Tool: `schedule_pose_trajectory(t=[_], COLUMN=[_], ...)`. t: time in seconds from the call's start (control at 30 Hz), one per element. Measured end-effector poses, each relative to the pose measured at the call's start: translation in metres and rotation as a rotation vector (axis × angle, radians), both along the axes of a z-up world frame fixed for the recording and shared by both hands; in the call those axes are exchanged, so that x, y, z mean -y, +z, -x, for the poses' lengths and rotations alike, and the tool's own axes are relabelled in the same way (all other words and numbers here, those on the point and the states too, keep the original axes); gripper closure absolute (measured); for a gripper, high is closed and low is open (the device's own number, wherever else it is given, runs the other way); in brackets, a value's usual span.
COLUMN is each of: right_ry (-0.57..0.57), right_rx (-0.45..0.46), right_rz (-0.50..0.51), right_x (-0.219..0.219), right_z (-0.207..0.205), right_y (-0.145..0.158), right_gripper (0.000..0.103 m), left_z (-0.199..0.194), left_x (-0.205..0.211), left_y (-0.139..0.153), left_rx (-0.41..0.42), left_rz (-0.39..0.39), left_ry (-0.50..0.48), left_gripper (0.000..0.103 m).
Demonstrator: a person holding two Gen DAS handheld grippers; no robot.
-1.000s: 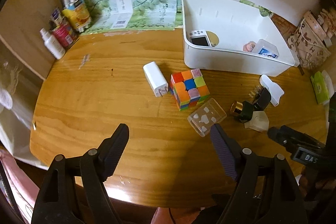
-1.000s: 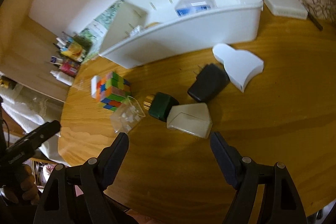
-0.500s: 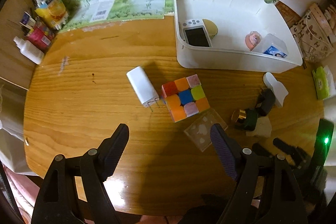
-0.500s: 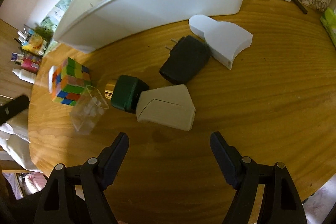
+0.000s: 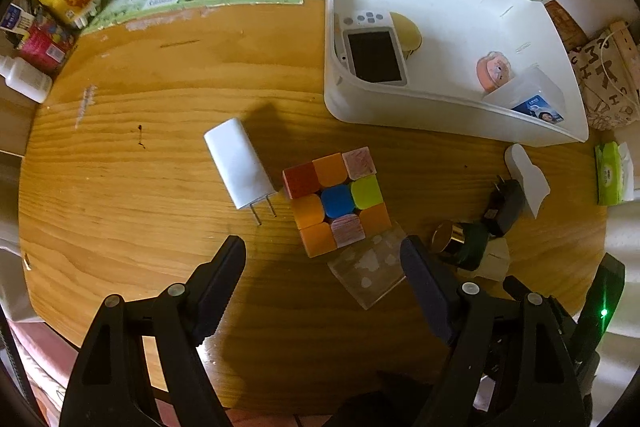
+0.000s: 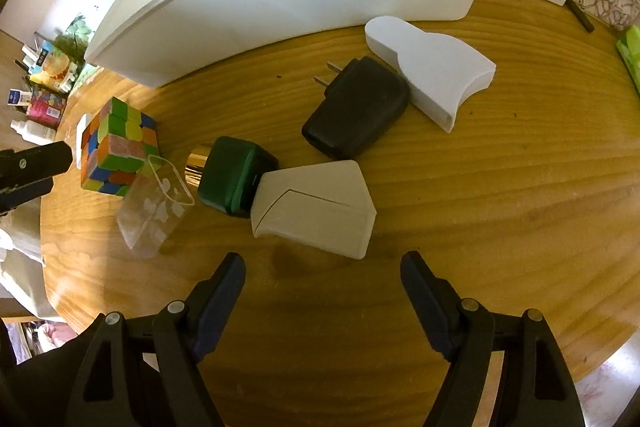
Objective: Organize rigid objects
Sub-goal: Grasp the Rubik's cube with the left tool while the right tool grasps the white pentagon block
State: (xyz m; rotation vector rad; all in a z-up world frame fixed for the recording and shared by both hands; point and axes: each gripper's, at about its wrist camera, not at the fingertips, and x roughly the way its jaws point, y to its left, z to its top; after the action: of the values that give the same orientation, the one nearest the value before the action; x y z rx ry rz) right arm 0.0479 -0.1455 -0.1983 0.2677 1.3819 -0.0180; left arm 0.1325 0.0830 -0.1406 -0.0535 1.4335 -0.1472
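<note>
Ahead of your left tool (image 5: 322, 259), whose jaws stand spread and empty, the multicoloured plastic puzzle cube (image 5: 336, 201) sits on the wooden counter (image 5: 120, 195), between the white plastic plug adapter (image 5: 239, 163) and the clear plastic box (image 5: 370, 273). The cube looks light, stiff and smooth, so take it across two flat opposite faces, not the corners. Your right tool (image 6: 322, 275), equally spread, hangs just short of the beige angular plastic case (image 6: 316, 211). Since a second ago both tools have dropped closer and tipped further downward.
</note>
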Motion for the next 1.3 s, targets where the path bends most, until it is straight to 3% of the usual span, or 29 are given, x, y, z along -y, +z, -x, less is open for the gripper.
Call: schedule_pose_trajectory(t=[0.67,1.3], right_ry=[0.113,0.167], right_rx=[-0.037,-0.037], right_rz=[0.054,0.118], right_x=[-0.023,-0.027], right_z=[-0.034,-0.047], right_y=[-0.01,-0.01], right_gripper=[0.025,0.042], left_z=[-0.03,-0.054], left_x=[0.012,0.015], left_y=[-0.033,-0.056], left_rx=[-0.117,-0.134], left_rz=[-0.01,-0.029], left_ry=[0.017,0.027], left_gripper=[0.021,0.026])
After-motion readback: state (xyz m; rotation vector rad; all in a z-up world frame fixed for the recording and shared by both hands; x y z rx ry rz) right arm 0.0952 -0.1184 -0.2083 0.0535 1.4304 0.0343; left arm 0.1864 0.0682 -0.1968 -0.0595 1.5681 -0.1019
